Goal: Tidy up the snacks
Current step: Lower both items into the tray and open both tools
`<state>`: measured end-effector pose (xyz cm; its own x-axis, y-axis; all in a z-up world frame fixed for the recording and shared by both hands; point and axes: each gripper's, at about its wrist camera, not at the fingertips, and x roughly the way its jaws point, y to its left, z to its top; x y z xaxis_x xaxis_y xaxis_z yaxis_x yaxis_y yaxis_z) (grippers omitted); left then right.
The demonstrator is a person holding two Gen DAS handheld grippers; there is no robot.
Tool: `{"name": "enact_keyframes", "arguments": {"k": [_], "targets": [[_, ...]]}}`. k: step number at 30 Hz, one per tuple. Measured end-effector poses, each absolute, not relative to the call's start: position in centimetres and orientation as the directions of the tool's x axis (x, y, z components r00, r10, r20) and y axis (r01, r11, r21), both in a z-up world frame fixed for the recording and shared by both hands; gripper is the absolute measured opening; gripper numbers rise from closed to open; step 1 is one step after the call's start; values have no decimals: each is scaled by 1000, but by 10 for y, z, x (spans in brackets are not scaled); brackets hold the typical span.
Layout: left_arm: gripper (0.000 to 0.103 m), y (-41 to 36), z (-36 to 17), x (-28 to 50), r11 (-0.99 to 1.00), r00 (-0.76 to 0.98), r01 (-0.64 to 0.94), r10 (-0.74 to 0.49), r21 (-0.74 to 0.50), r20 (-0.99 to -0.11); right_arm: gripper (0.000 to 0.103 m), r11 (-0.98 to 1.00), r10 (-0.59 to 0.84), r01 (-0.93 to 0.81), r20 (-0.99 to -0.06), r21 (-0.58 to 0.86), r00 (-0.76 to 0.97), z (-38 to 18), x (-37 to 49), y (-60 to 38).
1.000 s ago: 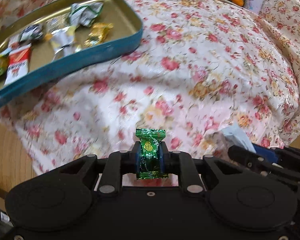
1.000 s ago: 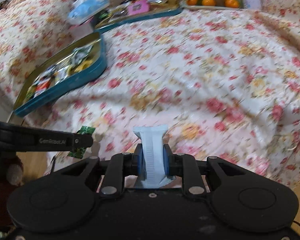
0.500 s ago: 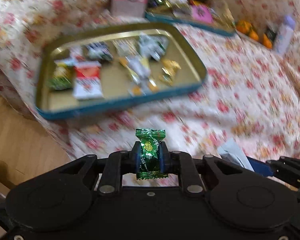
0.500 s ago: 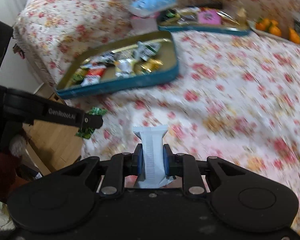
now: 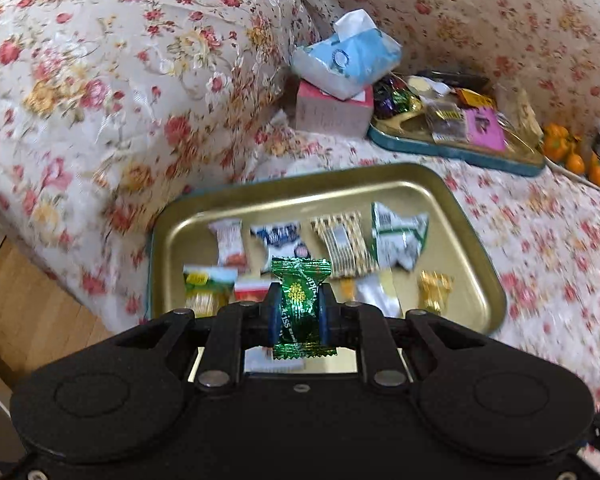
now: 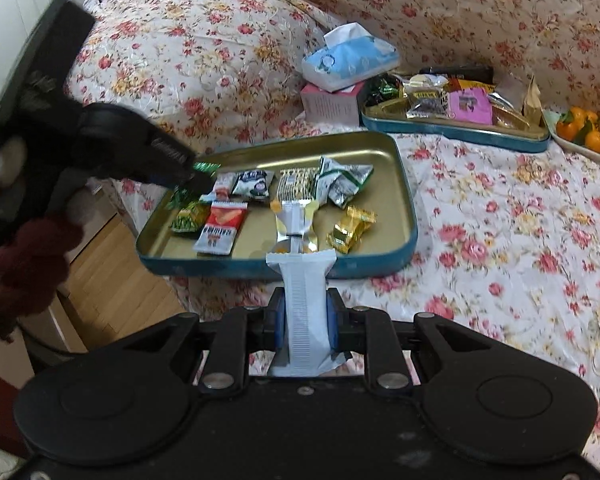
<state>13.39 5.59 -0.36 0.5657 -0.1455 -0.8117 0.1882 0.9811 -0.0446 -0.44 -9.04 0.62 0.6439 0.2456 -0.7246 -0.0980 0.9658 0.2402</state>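
My left gripper point(image 5: 299, 314) is shut on a green foil candy point(image 5: 300, 300) and holds it above the near-left part of a gold tin tray with a teal rim point(image 5: 472, 248) that holds several wrapped snacks. From the right wrist view the left gripper point(image 6: 198, 176) hangs over the tray's point(image 6: 404, 184) left end. My right gripper point(image 6: 302, 318) is shut on a pale blue-white snack packet point(image 6: 303, 304), just short of the tray's near rim.
A second teal tray point(image 6: 460, 134) with mixed snacks lies behind, next to a pink box point(image 6: 330, 106) topped by a blue tissue pack point(image 6: 348, 60). Oranges point(image 6: 582, 130) sit at far right. Flowered bedding surrounds; wooden floor point(image 6: 112, 280) lies at left.
Both grippers have swung left and forward toward the gold tray, each still holding its snack. The left gripper now hangs over the tray's left end.
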Motion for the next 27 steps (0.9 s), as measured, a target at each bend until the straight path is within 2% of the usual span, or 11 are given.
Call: {"name": "enact_keyframes", "arguments": {"k": [14,27], "targets": [[24,47,-45,160,969,477,227,-197,-97,-857,22,982,155,-25,-723,187,673,11,26,-99],[26,60,-52,159,946,445,262,-293,-190,-846,22,986,109,19,-723,166,682,2,62,-93]]}}
